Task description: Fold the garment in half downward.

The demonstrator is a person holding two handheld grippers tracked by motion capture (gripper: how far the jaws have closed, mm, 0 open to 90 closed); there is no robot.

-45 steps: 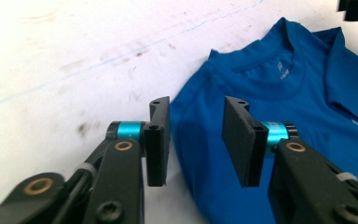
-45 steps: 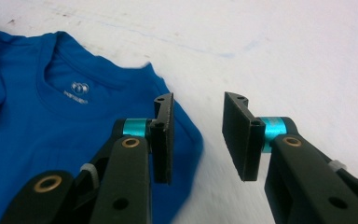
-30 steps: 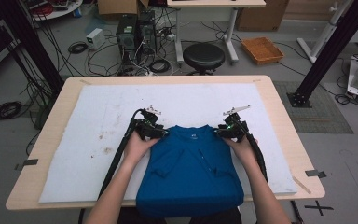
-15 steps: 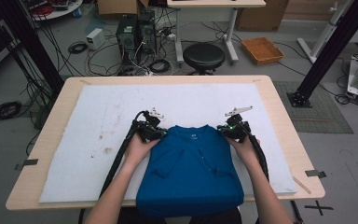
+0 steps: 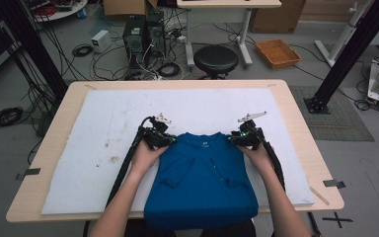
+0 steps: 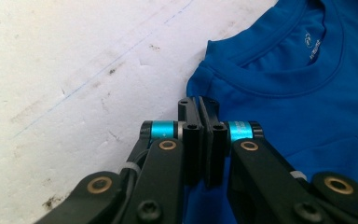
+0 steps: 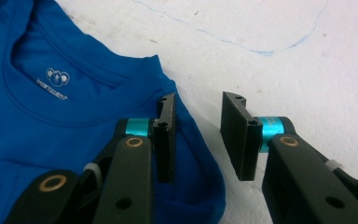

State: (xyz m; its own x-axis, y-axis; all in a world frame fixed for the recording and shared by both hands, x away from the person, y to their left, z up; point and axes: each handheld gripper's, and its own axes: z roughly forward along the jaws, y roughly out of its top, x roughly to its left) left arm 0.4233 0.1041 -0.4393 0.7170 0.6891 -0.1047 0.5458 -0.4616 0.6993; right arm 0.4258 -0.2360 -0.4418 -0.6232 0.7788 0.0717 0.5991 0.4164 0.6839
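A blue T-shirt [image 5: 202, 182] lies folded on the white mat, collar away from the person. My left gripper [image 5: 164, 140] rests at its left shoulder. In the left gripper view that gripper [image 6: 199, 100] is shut, its jaws together over the edge of the T-shirt [image 6: 298, 102]; I cannot tell whether cloth is pinched. My right gripper [image 5: 237, 139] sits at the other shoulder. Its jaws have just been opening: in the right gripper view the gripper [image 7: 198, 100] stands open, one jaw over the T-shirt [image 7: 51, 121], the other over the mat, with the shirt's edge beneath the gap.
The white mat [image 5: 103, 128] covers most of the wooden table [image 5: 296, 128], with stains at its left. The shirt's lower hem hangs over the near edge. Beyond the table stand a black stool [image 5: 215, 58], computer cases [image 5: 140, 37] and loose cables.
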